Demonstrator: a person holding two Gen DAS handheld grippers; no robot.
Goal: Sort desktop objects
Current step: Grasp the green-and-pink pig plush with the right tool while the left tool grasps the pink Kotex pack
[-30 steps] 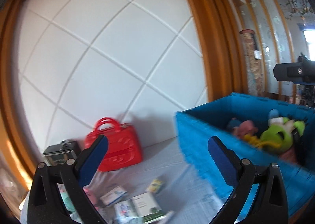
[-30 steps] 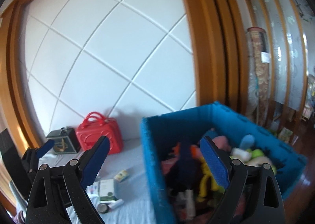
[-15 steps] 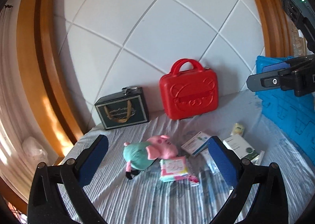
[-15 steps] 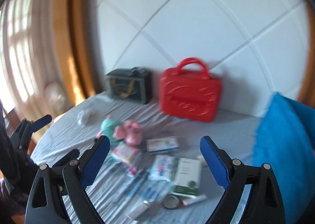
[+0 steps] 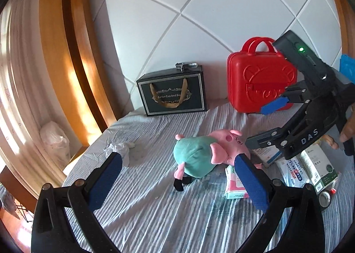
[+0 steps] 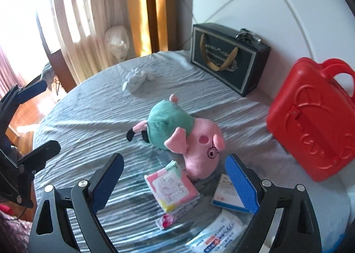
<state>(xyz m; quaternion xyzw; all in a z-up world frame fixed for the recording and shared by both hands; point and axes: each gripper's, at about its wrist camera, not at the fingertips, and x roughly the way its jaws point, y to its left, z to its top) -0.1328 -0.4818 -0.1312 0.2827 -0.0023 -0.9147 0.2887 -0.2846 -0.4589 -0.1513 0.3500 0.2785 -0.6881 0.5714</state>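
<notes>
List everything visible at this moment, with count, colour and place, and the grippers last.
plush pig: 1, pink with green dress, lying mid-table
red case: 1, red, standing against the white wall
black gift box: 1, black with gold handles, beside the red case
tissue pack: 1, pink and white, beside the pig's head
wet wipes pack: 1, white and blue, near table edge
small box: 1, white and blue, behind right finger
green-white box: 1, beside the wipes
crumpled tissue: 1, white, far side
left gripper: open, empty
right gripper: open, empty
</notes>
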